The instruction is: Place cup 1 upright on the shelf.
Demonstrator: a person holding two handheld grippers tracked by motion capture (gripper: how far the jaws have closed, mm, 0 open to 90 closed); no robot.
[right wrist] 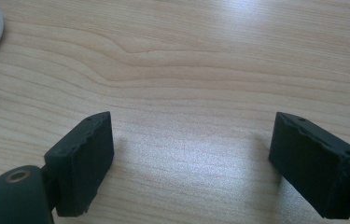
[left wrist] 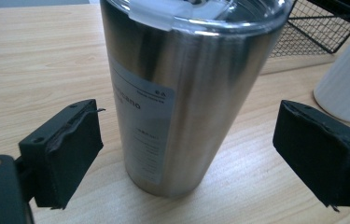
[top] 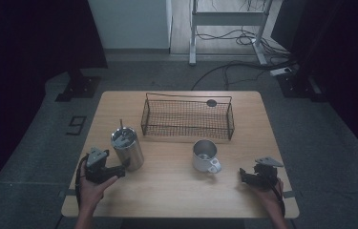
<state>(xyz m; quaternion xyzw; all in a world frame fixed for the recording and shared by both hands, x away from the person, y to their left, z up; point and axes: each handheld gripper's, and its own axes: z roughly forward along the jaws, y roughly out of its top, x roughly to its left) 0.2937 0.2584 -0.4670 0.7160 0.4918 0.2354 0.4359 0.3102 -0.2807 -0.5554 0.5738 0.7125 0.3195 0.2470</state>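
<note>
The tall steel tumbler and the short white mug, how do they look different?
The tall steel tumbler is brushed bare metal with a clear lid and a paper label; the short white mug is squat, white outside, lidless. The mug has a side handle, the tumbler none. Both stand upright on the wooden table.

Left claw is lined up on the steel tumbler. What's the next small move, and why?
Probably ease the left claw a little further forward, then close. Its jaws stand open on either side of the steel tumbler with gaps on both sides, and the pads sit just short of its body, so closing now might catch only the near curve.
</note>
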